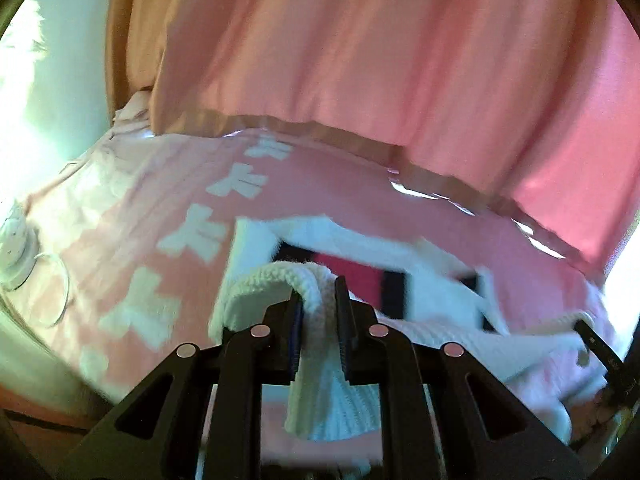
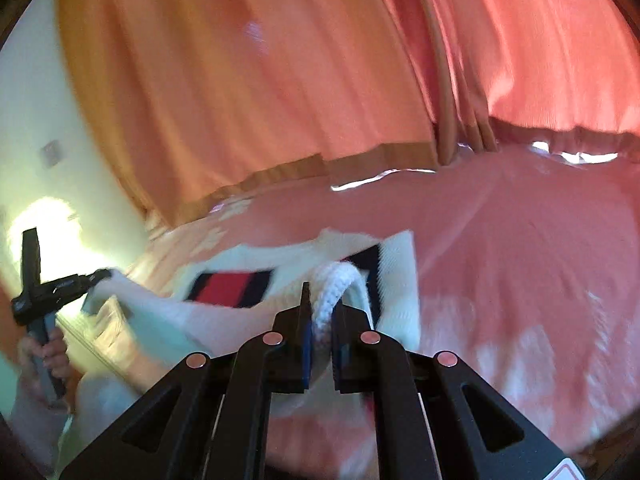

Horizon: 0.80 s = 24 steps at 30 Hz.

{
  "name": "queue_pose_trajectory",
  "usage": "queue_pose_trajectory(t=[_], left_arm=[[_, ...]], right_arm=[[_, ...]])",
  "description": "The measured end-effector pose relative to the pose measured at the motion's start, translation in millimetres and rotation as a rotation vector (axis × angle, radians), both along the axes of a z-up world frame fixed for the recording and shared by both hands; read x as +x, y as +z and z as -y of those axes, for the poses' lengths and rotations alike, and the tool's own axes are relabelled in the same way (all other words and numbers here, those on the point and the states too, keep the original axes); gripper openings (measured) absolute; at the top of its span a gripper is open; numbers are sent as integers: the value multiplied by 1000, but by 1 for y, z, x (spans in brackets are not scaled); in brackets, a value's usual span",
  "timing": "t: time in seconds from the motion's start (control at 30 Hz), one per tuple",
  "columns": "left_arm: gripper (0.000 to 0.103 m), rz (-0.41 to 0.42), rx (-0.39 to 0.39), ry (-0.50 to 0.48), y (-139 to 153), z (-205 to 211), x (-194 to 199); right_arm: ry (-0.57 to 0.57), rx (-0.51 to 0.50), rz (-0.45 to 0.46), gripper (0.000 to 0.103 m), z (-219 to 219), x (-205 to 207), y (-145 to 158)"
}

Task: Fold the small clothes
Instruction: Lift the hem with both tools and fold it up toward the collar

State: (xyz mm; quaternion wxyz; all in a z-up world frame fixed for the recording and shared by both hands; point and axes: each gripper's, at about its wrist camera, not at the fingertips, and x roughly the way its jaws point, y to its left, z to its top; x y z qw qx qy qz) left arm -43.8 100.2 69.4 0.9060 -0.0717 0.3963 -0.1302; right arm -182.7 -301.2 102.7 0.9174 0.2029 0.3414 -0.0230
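Note:
A small white knit garment (image 1: 432, 280) with a red and dark navy stripe lies partly lifted over the pink bed cover (image 1: 132, 216). My left gripper (image 1: 318, 292) is shut on a white ribbed edge of it. My right gripper (image 2: 322, 300) is shut on another ribbed edge of the garment (image 2: 240, 304), held above the cover. The left gripper also shows at the left of the right wrist view (image 2: 96, 276), clamped on the cloth. The right gripper shows at the right edge of the left wrist view (image 1: 588, 332).
Pink-orange curtains (image 1: 360, 60) hang along the far edge of the bed. A white round device with a cord (image 1: 16, 248) lies at the left on the cover. The cover has white cross-like patterns (image 1: 196, 236). A pale wall (image 2: 32, 120) stands at left.

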Motion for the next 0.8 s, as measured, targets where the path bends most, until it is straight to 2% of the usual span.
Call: queue_pose_trajectory(t=[0.03, 0.07, 0.17, 0.23, 0.27, 0.33, 0.37, 0.4, 0.43, 0.47, 0.5, 0.57, 0.63, 0.8], left_arm=[[14, -25, 12, 16, -11, 5, 18], [14, -62, 40, 52, -31, 11, 45], [14, -135, 110, 78, -77, 24, 97], [16, -185, 122, 70, -101, 26, 119], [19, -176, 116, 71, -110, 25, 129], [24, -170, 91, 89, -116, 21, 132], [30, -177, 42, 91, -115, 17, 136], [45, -170, 13, 100, -112, 14, 139], [54, -144, -6, 116, -107, 12, 139], [73, -99, -2, 154, -102, 8, 139], [82, -56, 14, 203, -97, 5, 139], [82, 23, 36, 284, -89, -3, 138], [82, 35, 33, 307, -84, -8, 139], [85, -15, -3, 171, -89, -6, 120]], right_arm=[[-9, 18, -40, 7, 9, 31, -19], [-19, 26, -61, 7, 14, 48, -32], [-26, 72, -156, 8, 25, 97, -75], [-23, 102, -192, 11, 30, 115, -91], [-28, 129, -198, 14, 34, 122, -96], [-42, 152, -182, 14, 36, 129, -97], [-53, 168, -156, 18, 40, 130, -94], [-70, 193, -121, 25, 44, 130, -92], [-98, 208, -91, 32, 48, 129, -90], [-171, 213, -35, 53, 55, 124, -86], [-208, 209, -12, 62, 57, 122, -85], [-251, 167, -14, 62, 61, 122, -82], [-257, 107, -25, 62, 55, 118, -77], [-142, -40, -162, 62, 22, 97, -78]])
